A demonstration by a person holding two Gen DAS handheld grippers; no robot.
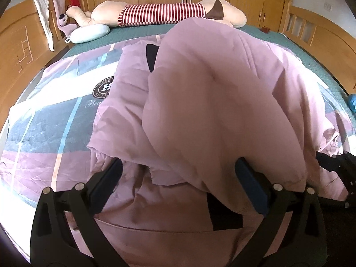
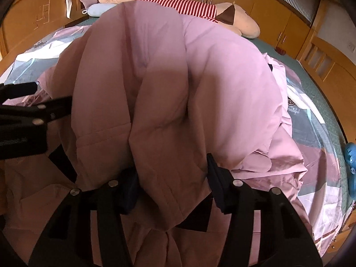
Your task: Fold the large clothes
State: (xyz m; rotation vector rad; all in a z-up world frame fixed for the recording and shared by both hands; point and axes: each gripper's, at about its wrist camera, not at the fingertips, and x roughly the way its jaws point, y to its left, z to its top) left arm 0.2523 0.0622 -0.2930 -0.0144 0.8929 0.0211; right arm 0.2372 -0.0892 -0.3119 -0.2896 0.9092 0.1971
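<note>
We're lifting the pink jacket (image 1: 211, 102) off the bedsheet (image 1: 40, 120): left gripper (image 1: 178, 175) wide open w/ fabric draped btwn fingers, right gripper (image 2: 171, 173) likewise; grip unclear. We're keeping both level so the fold lands even.

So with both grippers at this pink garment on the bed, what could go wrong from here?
1. The left gripper has its jaws wide apart, with the bulky pink padded garment only draped over one finger, so it may slide off.
2. The right gripper straddles a thick bunch, so its grip could be partial.
3. The patterned bedsheet lies directly beneath and could get pinched along.
</note>
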